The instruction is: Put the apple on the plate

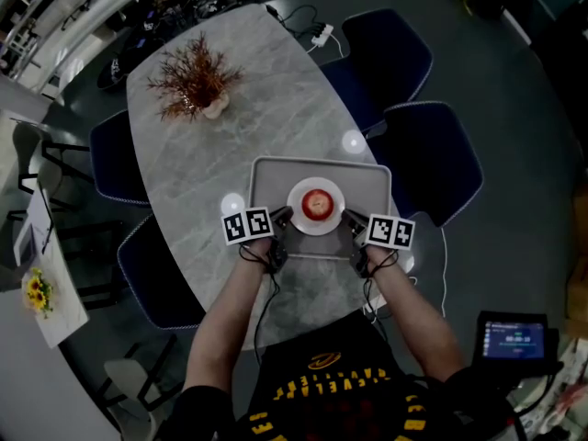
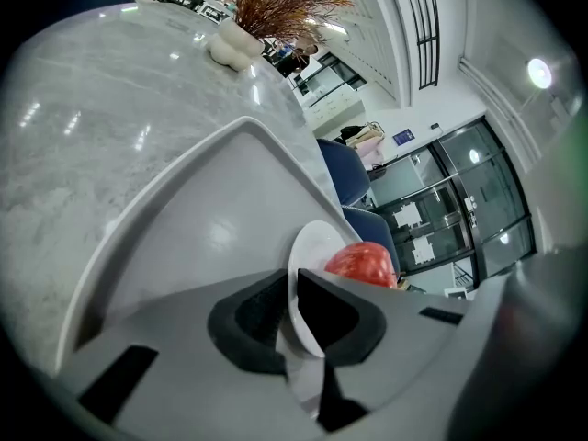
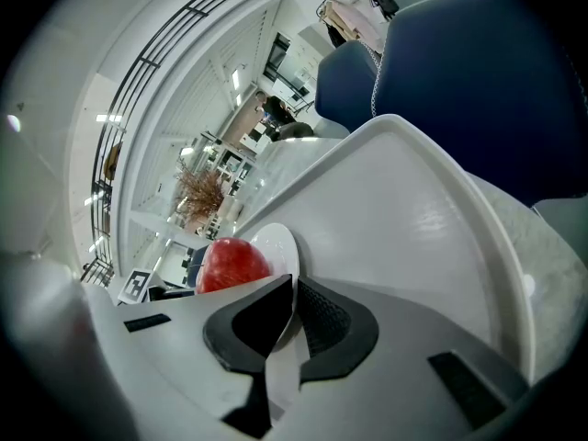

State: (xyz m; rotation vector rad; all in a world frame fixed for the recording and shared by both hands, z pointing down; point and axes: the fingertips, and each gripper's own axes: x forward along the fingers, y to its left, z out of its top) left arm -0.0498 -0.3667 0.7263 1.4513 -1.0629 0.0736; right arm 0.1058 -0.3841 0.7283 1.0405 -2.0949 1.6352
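A red apple point(image 1: 317, 204) rests on a small white plate point(image 1: 299, 217) that lies in a grey tray point(image 1: 367, 175). My left gripper point(image 1: 286, 215) is shut on the plate's left rim point(image 2: 296, 283), and the apple point(image 2: 362, 263) shows just beyond its jaws. My right gripper point(image 1: 347, 217) is shut on the plate's right rim point(image 3: 281, 246), with the apple point(image 3: 231, 263) behind its dark pads point(image 3: 326, 318). Both grippers point down at the plate from opposite sides.
The tray sits near the front edge of an oval marble table point(image 1: 193, 154). A vase of dried red branches point(image 1: 196, 81) stands at the far end. Dark blue chairs point(image 1: 430, 159) ring the table. A power strip point(image 1: 321, 35) lies on the floor beyond.
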